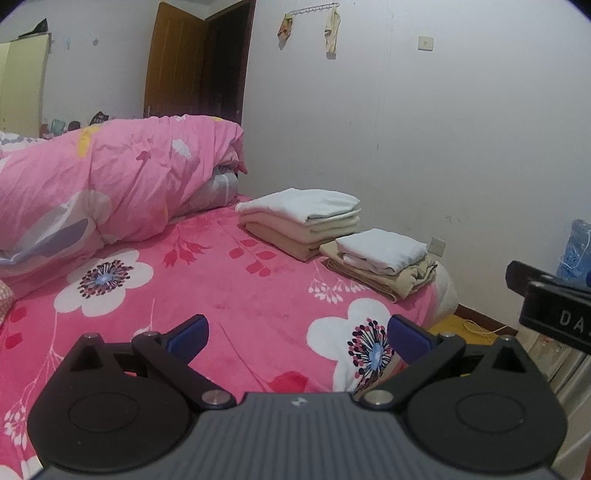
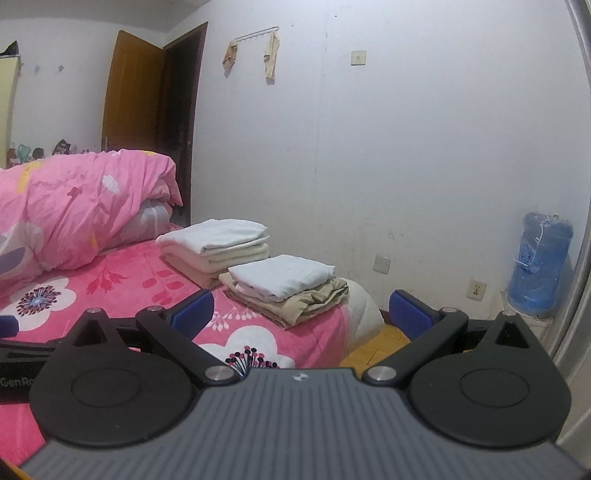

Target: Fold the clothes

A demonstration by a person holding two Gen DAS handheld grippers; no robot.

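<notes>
Two stacks of folded clothes lie on the far right side of the pink floral bed (image 1: 229,295). The farther stack (image 1: 301,218) has a white piece over cream and tan ones. The nearer stack (image 1: 380,260) has a white piece on folded beige cloth near the bed's corner. Both stacks also show in the right wrist view, the farther stack (image 2: 216,247) and the nearer stack (image 2: 284,288). My left gripper (image 1: 297,338) is open above the bedspread, holding nothing. My right gripper (image 2: 301,314) is open too, empty, over the bed's corner. The right gripper's body (image 1: 554,306) shows at the left view's right edge.
A rolled pink duvet (image 1: 110,181) fills the bed's far left. A white wall runs behind, with a brown door (image 1: 177,62) and a hook rail holding cloths (image 1: 314,22). A blue water bottle (image 2: 539,266) stands at right. Yellow floor (image 2: 373,347) shows beyond the bed's corner.
</notes>
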